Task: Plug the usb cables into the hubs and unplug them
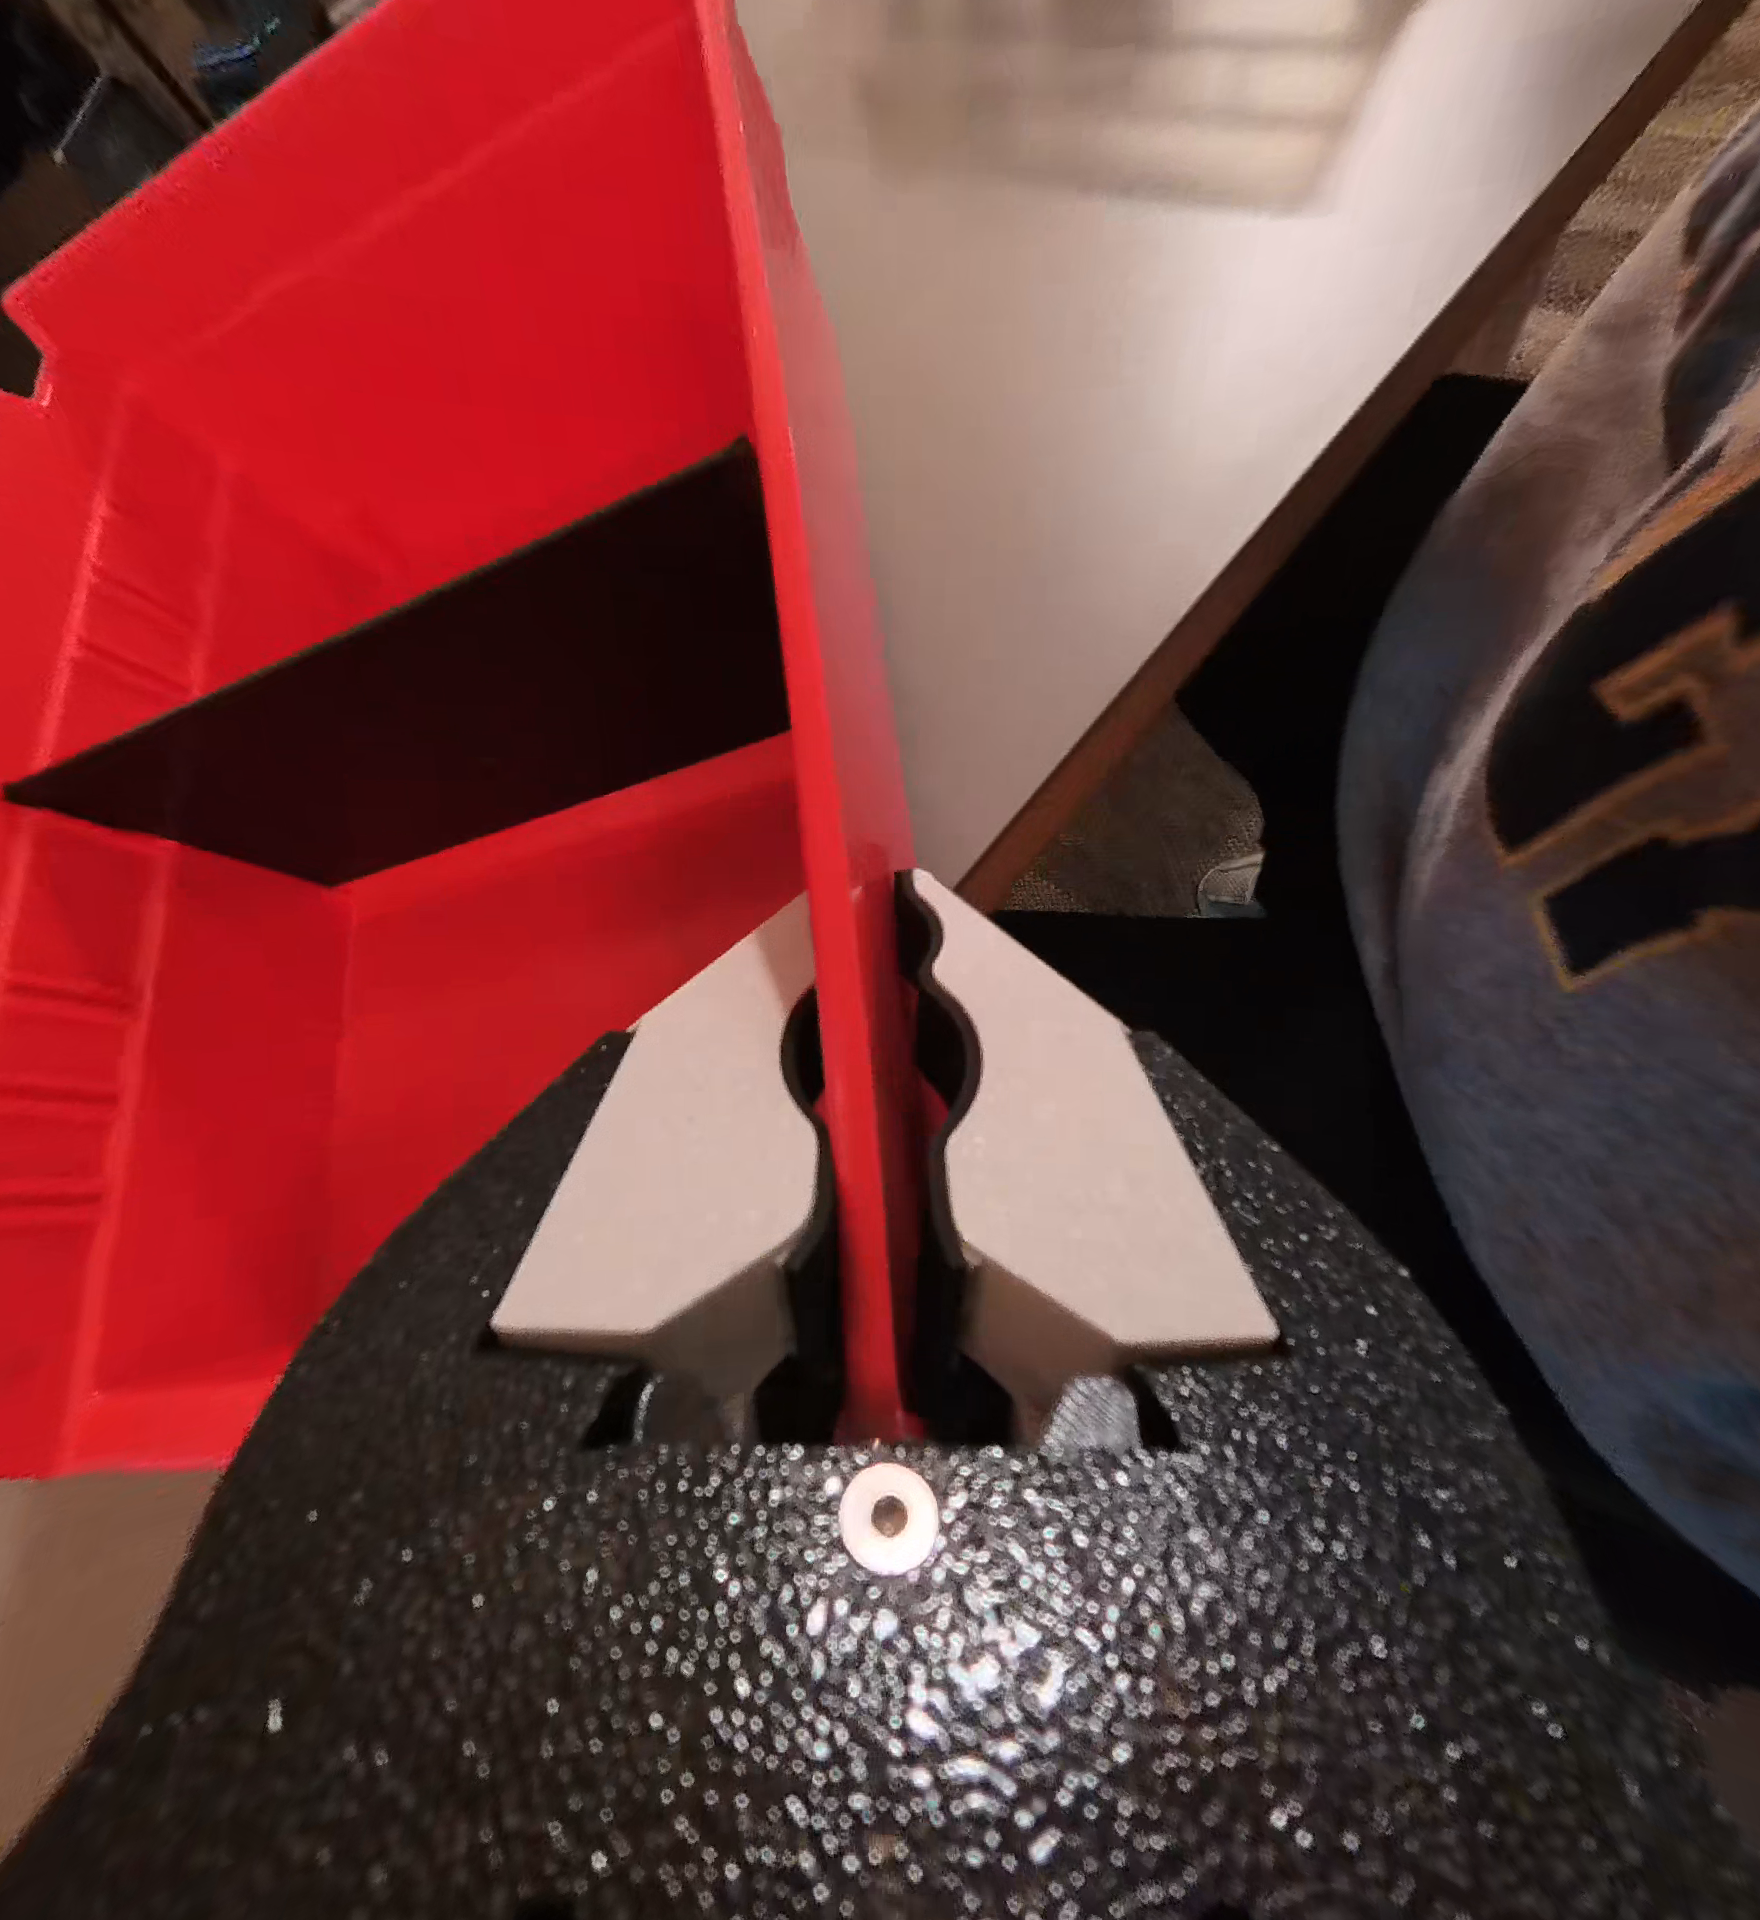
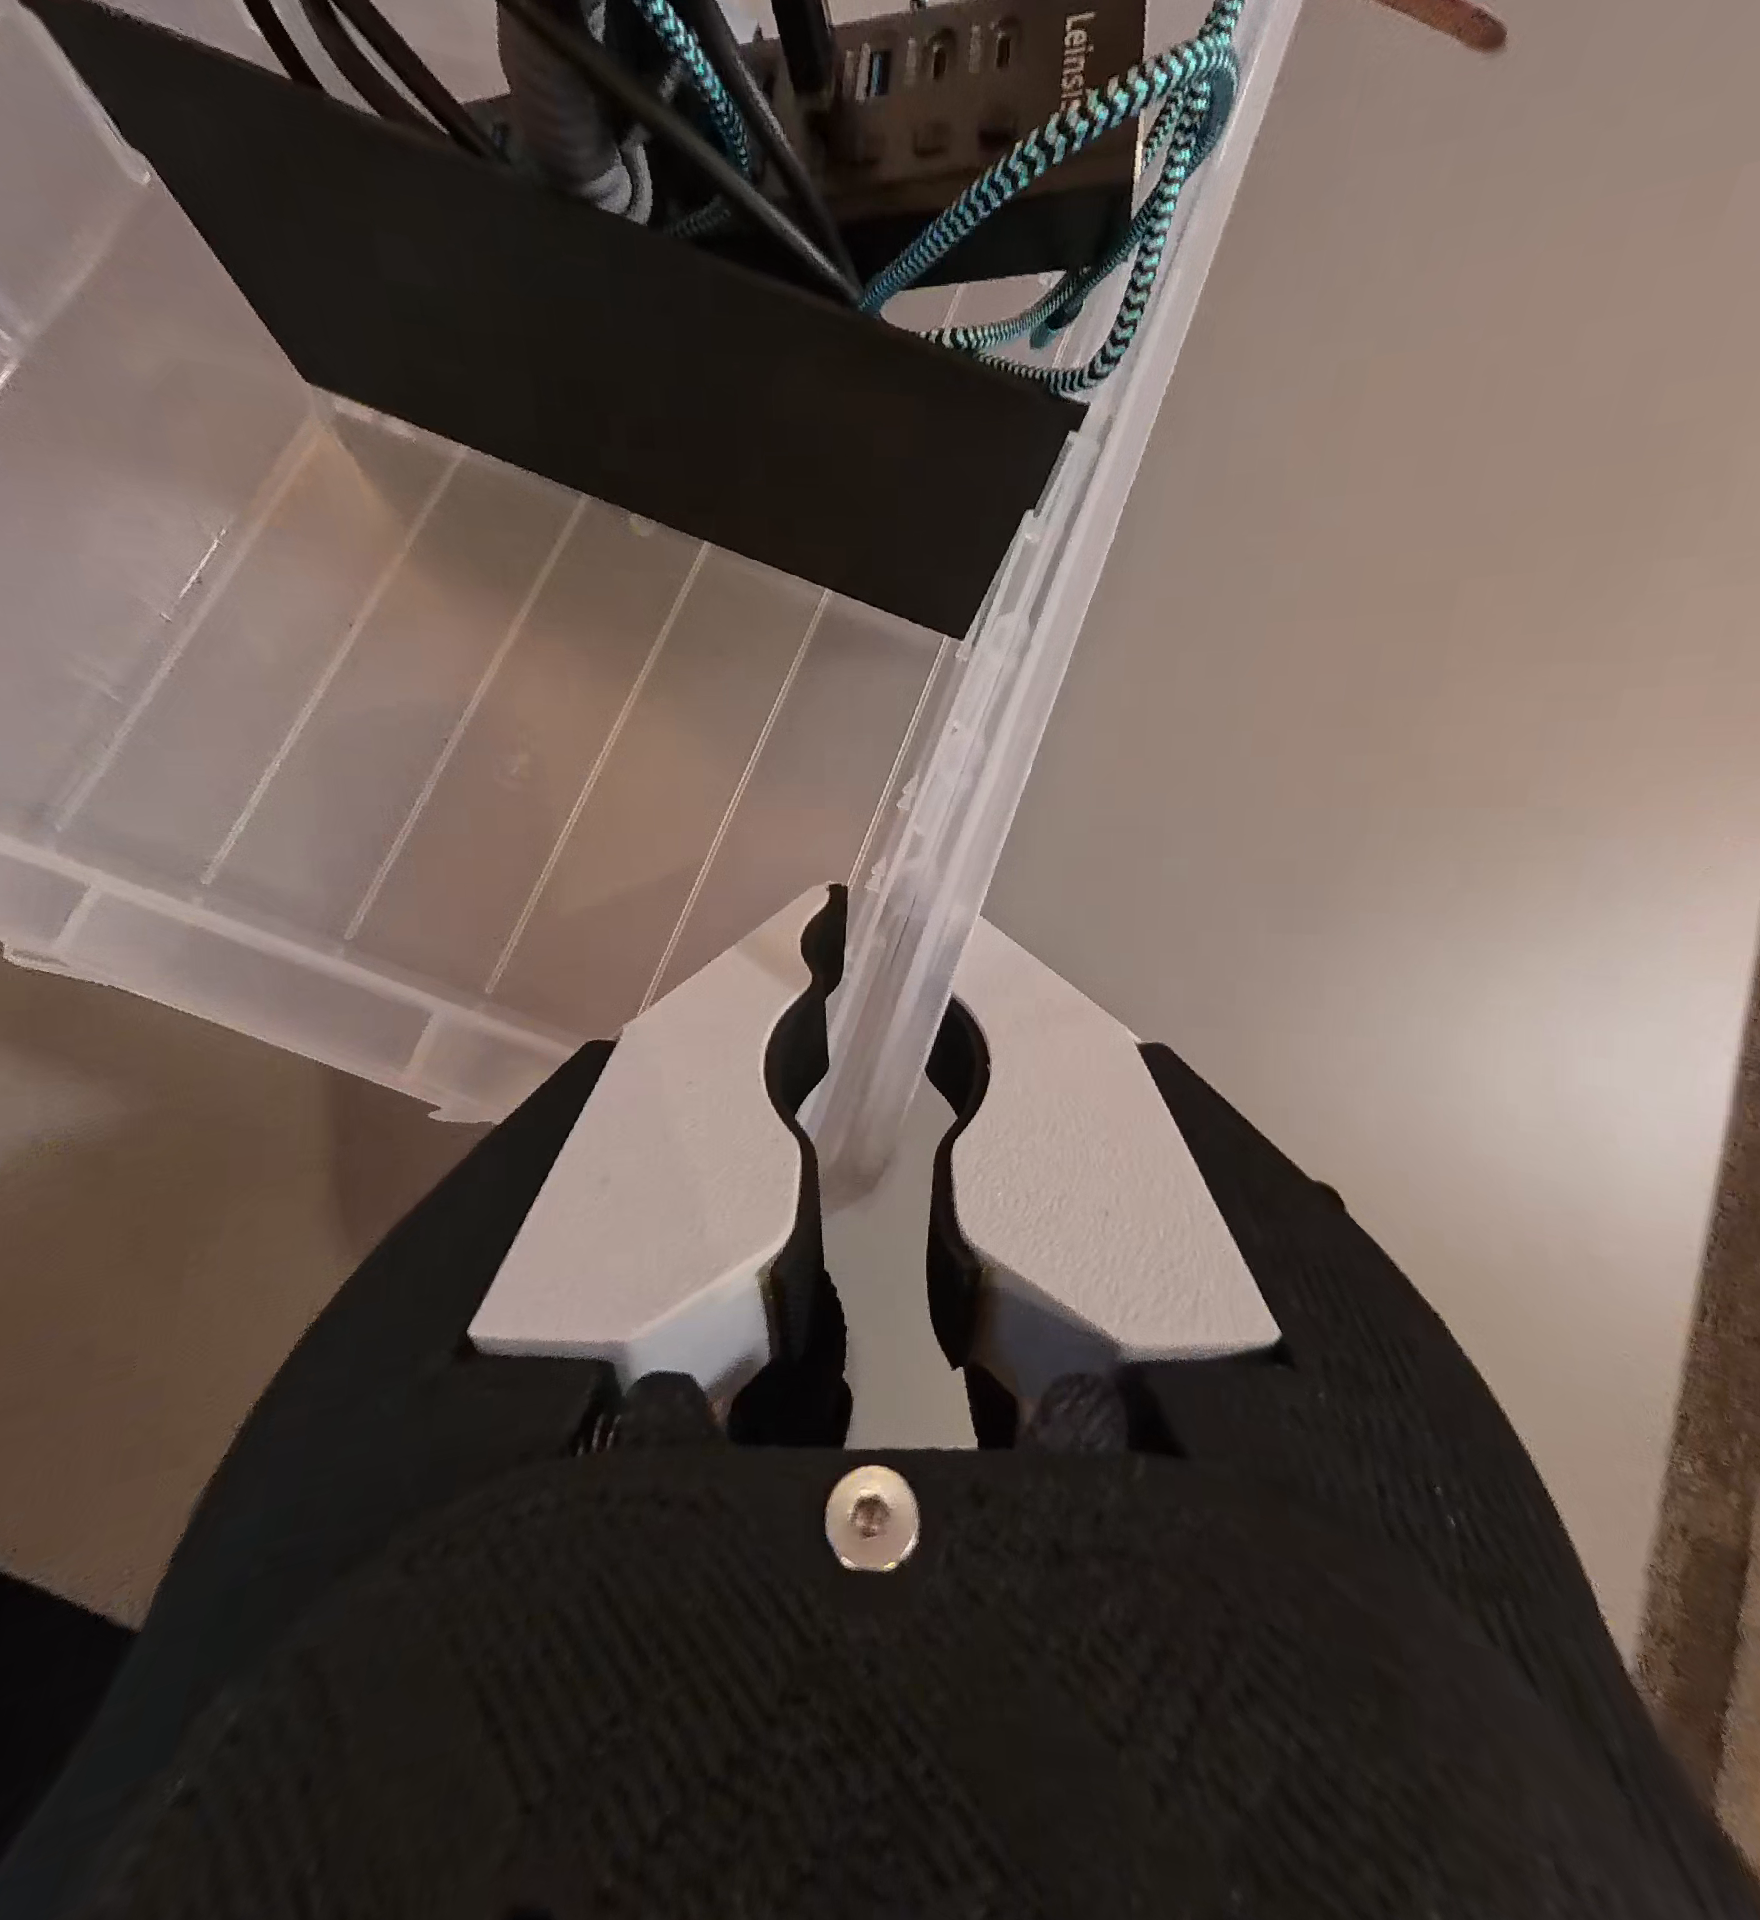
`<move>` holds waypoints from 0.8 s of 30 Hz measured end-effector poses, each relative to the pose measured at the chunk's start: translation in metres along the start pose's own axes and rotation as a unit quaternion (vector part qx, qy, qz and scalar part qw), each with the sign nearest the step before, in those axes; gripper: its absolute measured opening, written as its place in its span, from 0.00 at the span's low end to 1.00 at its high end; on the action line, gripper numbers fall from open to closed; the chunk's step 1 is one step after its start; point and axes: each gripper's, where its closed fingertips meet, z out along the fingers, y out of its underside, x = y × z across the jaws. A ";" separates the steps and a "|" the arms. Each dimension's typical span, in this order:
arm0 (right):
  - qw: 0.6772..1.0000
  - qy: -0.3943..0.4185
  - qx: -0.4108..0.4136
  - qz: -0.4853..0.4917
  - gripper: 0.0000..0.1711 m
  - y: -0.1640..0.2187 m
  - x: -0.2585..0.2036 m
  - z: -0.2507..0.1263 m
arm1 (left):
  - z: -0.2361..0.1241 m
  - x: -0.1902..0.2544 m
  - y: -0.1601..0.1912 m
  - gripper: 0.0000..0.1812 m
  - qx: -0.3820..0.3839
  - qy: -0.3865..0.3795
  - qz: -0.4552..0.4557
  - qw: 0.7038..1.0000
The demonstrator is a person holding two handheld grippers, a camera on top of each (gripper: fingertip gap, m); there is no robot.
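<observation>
Left claw (image 1: 871,997) on red bin (image 1: 356,582) wall; right claw (image 2: 881,997) on clear bin (image 2: 419,665) rim.

Right gripper (image 2: 871,997) clamped on side rim of clear bin (image 2: 419,665). Black divider (image 2: 595,384) crosses it; behind, teal braided cables (image 2: 1042,135) and apparently a hub (image 2: 917,104).

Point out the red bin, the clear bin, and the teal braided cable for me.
red bin (image 1: 388,582): left wrist view, inner wall.
clear bin (image 2: 419,665): right wrist view, bare floor of the near compartment.
teal braided cable (image 2: 1047,156): right wrist view, strand crossing the hub.
</observation>
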 end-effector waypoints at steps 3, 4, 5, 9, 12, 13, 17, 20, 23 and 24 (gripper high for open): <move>1.000 -0.013 0.003 -0.015 0.06 -0.016 -0.024 0.012 | -0.007 0.005 0.004 0.03 -0.012 -0.012 0.003 1.000; 1.000 -0.016 0.004 -0.019 0.06 -0.021 -0.033 0.016 | -0.010 0.005 0.006 0.03 -0.019 -0.016 0.003 1.000; 1.000 -0.020 0.004 -0.022 0.06 -0.027 -0.042 0.021 | -0.013 0.005 0.010 0.03 -0.026 -0.020 0.005 0.999; 0.999 -0.034 0.006 -0.038 0.06 -0.049 -0.082 0.037 | -0.029 0.006 0.022 0.03 -0.038 -0.028 -0.001 0.999; 0.998 -0.043 0.008 -0.048 0.05 -0.064 -0.115 0.048 | -0.044 0.005 0.029 0.03 -0.042 -0.035 -0.004 0.999; 0.998 -0.046 0.008 -0.050 0.05 -0.070 -0.126 0.052 | -0.049 0.006 0.031 0.03 -0.044 -0.037 -0.004 0.998; 0.998 -0.044 0.007 -0.041 0.03 -0.091 -0.171 0.066 | -0.072 0.006 0.034 0.03 -0.046 -0.042 -0.002 0.998; 0.998 -0.042 0.007 -0.044 0.03 -0.106 -0.208 0.075 | -0.086 0.006 0.031 0.03 -0.044 -0.046 0.006 0.998; 0.997 -0.055 0.014 -0.052 0.05 -0.120 -0.248 0.083 | -0.096 0.006 0.025 0.03 -0.044 -0.053 0.019 0.997; 0.997 -0.059 0.016 -0.056 0.06 -0.124 -0.261 0.086 | -0.100 0.007 0.022 0.03 -0.043 -0.054 0.024 0.997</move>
